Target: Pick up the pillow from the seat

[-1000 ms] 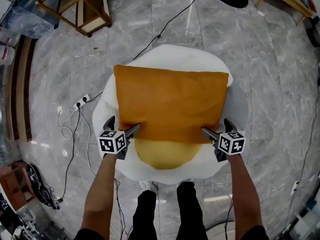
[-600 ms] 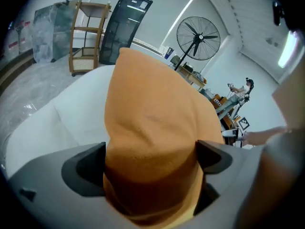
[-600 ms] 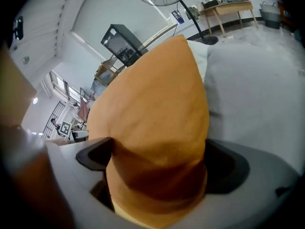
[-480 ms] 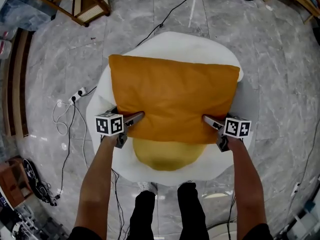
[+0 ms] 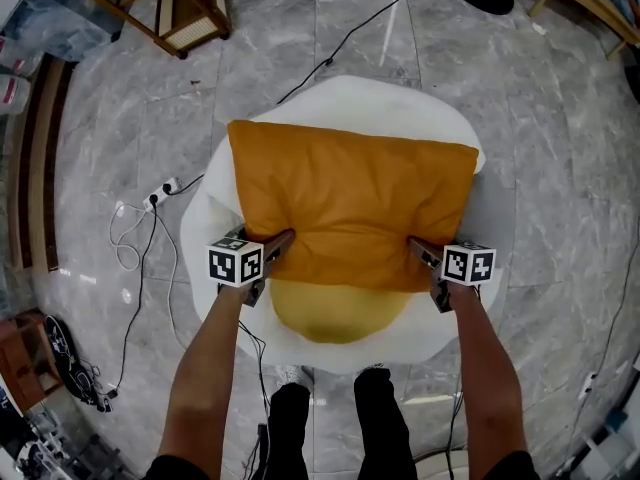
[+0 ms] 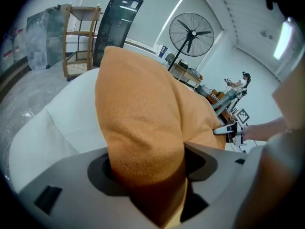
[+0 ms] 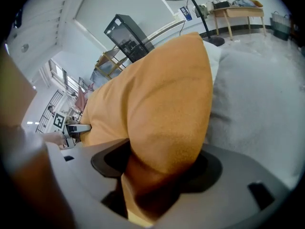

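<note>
Left gripper (image 5: 278, 244), right gripper (image 5: 418, 248): jaws just closed, each clamped on a near corner of orange pillow (image 5: 350, 198), on white seat (image 5: 370, 103).

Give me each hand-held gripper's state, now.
Left hand-held gripper: jaws just closed onto the orange pillow.
Right hand-held gripper: jaws just closed onto it too.

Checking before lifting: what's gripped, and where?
The orange pillow. The left hand-held gripper pinches its near left corner, the right hand-held gripper its near right corner; their jaws have just been closing on it.
</note>
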